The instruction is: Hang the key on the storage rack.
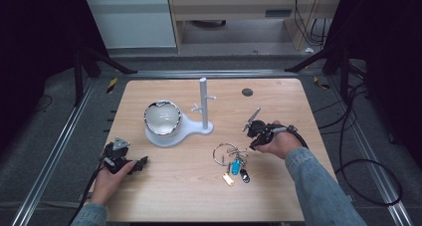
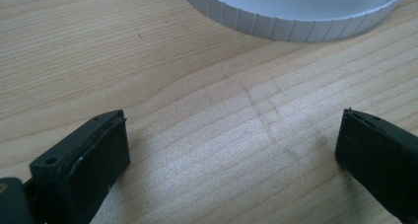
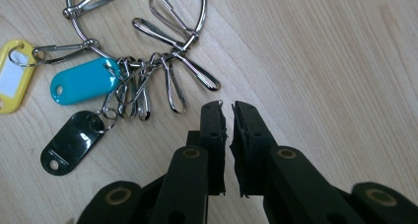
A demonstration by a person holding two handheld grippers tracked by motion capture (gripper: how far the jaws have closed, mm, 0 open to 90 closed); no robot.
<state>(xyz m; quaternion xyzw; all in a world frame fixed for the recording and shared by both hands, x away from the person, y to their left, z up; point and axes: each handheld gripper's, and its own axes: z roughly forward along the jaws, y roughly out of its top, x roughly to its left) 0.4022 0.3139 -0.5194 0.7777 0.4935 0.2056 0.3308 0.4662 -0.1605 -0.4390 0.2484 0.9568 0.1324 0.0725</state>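
Observation:
A large metal key ring lies on the wooden table right of centre, carrying several clips and blue, yellow and black tags. My right gripper sits just right of it, low over the wood. In the right gripper view its jaws stand shut with only a sliver between them and nothing held, their tips a short way from the nearest clip and the blue tag. My left gripper rests at the front left, open over bare wood.
A white stand with a pegged upright post holds a shiny metal bowl at mid-table; its ribbed base rim lies just ahead of the left gripper. A dark grommet is set near the table's far edge.

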